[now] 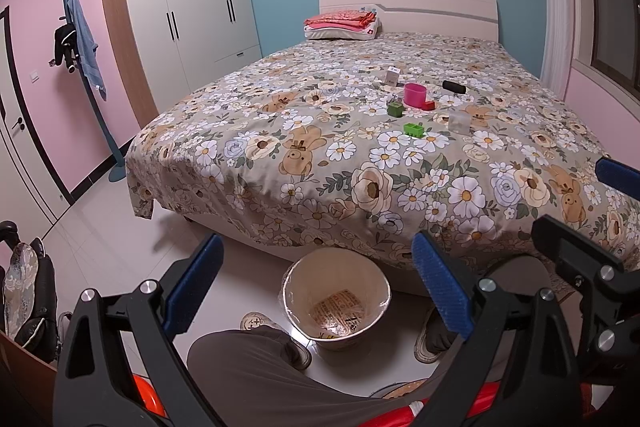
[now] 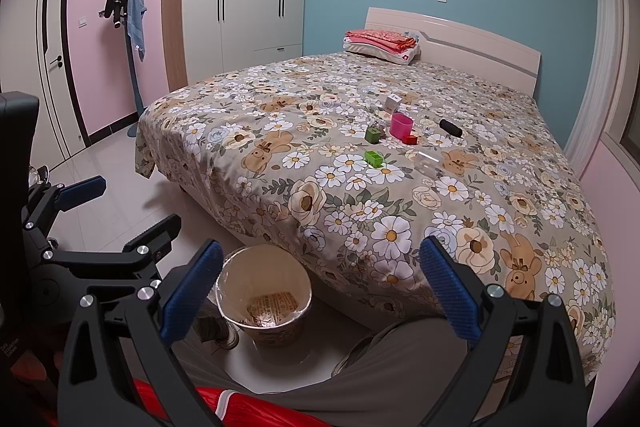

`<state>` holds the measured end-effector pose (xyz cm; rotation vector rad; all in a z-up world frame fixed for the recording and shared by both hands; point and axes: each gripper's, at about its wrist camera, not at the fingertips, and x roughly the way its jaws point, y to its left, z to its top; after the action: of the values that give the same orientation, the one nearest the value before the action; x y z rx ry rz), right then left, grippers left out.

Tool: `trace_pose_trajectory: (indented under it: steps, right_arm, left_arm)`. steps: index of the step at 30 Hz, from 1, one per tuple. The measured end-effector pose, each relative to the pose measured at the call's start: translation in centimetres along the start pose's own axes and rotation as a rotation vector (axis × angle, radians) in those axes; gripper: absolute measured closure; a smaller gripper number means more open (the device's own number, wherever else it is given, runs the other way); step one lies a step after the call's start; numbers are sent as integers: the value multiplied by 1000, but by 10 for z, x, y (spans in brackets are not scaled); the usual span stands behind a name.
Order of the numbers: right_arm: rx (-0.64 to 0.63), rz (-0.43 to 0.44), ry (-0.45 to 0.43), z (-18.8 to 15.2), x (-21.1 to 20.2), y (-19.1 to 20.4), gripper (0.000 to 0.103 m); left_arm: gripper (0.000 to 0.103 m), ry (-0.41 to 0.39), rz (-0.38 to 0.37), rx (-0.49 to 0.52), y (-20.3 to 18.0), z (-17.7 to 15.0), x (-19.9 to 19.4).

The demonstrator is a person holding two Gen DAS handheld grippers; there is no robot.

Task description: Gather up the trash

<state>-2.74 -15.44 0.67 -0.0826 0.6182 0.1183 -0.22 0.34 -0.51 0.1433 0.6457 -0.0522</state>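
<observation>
Gaping above the bin [image 1: 337, 301], left gripper [image 1: 318, 289] (trash far off on bed [image 1: 400, 147])

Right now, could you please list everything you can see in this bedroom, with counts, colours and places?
Bed: one, floral cover, centre.
Trash bin: one, beige, lined, on the floor at the bed's foot, paper inside.
Cup: one, pink, mid-bed.
White box: one, behind the cup.
Green blocks: two, in front and left of the cup.
Red piece: one, right of the cup.
Black cylinder: one, lying right of the cup.
Clear container: one, near the blocks.
Folded bedding: pink on a white pillow, by the headboard.
Wardrobe: one, white, left.
Coat stand: one, blue, with clothes.
Left gripper: open, empty.
Right gripper: open, empty.
</observation>
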Motion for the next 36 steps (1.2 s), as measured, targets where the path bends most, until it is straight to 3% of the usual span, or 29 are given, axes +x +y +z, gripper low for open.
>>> trace_pose_trajectory:
  steps: [36]
  right_arm:
    - [0,0,2,-3,2,-1,3]
  left_arm:
    - [10,-2,7,3,-7,1,-3]
